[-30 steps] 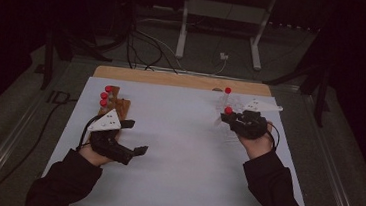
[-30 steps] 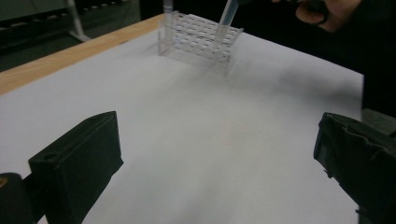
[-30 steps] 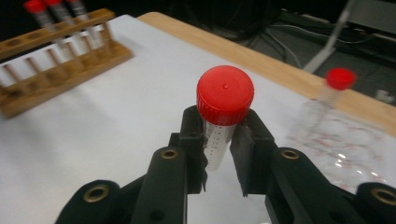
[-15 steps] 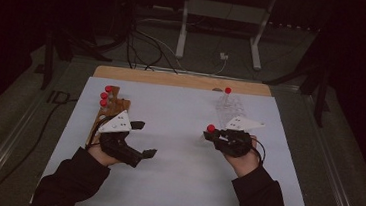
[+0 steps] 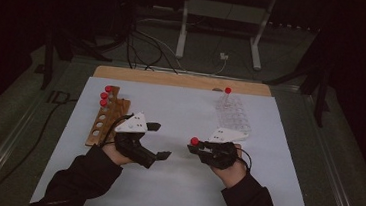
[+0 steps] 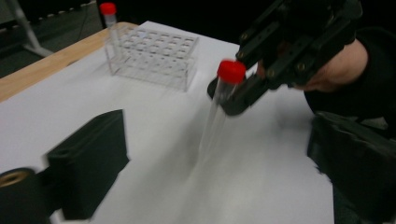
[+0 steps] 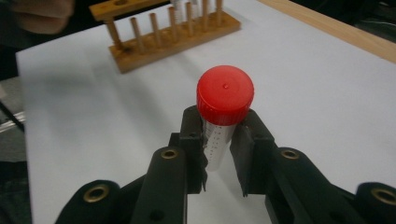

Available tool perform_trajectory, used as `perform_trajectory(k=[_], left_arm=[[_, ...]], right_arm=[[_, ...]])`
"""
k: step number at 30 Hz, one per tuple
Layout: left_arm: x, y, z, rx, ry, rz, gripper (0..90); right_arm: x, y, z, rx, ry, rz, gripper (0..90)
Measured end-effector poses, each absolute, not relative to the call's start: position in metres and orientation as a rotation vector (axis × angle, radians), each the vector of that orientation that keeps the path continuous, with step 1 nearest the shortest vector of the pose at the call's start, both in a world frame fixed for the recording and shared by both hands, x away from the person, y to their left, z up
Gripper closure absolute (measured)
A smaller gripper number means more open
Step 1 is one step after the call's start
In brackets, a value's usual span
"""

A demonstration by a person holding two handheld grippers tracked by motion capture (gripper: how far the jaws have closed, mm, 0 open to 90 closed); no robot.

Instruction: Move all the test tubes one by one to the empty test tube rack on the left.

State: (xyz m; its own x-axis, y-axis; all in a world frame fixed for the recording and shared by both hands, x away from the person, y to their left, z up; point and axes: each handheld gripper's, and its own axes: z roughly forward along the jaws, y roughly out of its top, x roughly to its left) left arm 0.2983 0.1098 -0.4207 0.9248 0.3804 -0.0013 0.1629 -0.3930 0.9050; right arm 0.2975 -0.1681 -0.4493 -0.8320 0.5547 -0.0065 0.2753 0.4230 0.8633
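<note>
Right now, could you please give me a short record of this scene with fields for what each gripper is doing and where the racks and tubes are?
right gripper: shut on a red-capped tube, gripping just below the cap
left gripper: jaws wide apart, just closed a little, nothing between them
held tube: clear, upright, carried above the white sheet
clear rack: far right, one red-capped tube in its back corner
wooden rack: far left, three red caps at its far end, nearer holes empty
</note>
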Motion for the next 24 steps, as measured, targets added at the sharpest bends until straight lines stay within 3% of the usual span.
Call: perform_trajectory(k=[5, 13, 24], left_arm=[[0.3, 0.099, -0.423, 1.988, 0.363, 0.222, 17.0], [0.301, 0.08, -0.424, 1.983, 0.298, 0.206, 42.8], [0.303, 0.061, -0.428, 2.021, 0.286, 0.25, 64.6]], right_arm=[[0.294, -0.159, -0.455, 0.679, 2.429, 1.362, 75.1], [0.29, -0.153, -0.455, 0.654, 2.449, 1.365, 75.1], [0.288, -0.152, -0.452, 0.651, 2.453, 1.373, 75.2]])
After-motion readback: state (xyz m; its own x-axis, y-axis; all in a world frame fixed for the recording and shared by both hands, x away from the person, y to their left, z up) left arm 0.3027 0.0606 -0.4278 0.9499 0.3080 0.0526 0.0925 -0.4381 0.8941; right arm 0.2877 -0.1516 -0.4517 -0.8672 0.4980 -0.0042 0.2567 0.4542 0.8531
